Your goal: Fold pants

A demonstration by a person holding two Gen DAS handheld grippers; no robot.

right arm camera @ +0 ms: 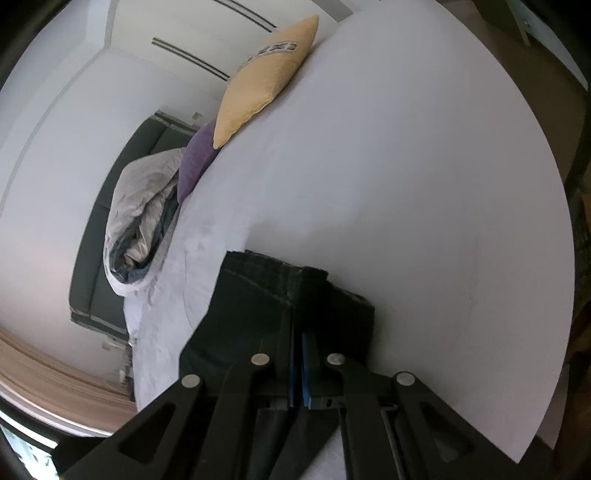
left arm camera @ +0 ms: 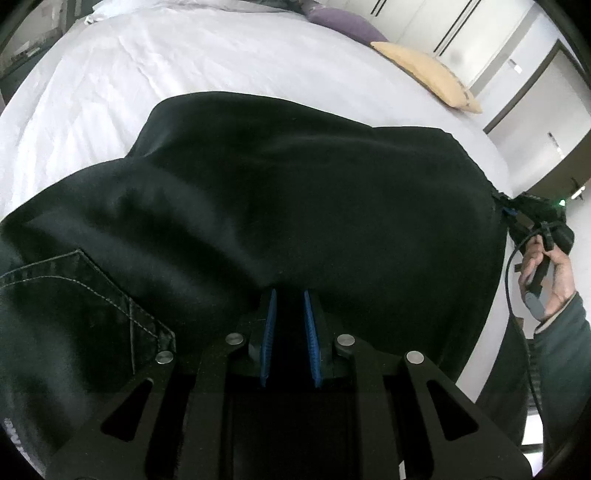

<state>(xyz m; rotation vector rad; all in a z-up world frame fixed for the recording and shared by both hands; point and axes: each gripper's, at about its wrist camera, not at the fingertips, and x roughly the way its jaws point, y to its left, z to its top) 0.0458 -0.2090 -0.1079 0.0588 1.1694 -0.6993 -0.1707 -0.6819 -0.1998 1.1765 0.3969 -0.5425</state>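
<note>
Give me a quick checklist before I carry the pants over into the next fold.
1. Right gripper shut on the pants: ok, blue pads pressed together on the dark hem.
2. Left gripper gripping the pants: cannot tell; pads stand slightly apart and the cloth between them is too dark to read.
3. Cloth spread between the two grippers: ok, a broad sheet with a few soft ripples.
4. Bed sheet ahead free for laying down: ok.
5. Yellow pillow and purple pillow out of the way: ok, both at the far edge.
6. Pocket side flat: not ok, it looks bunched.
</note>
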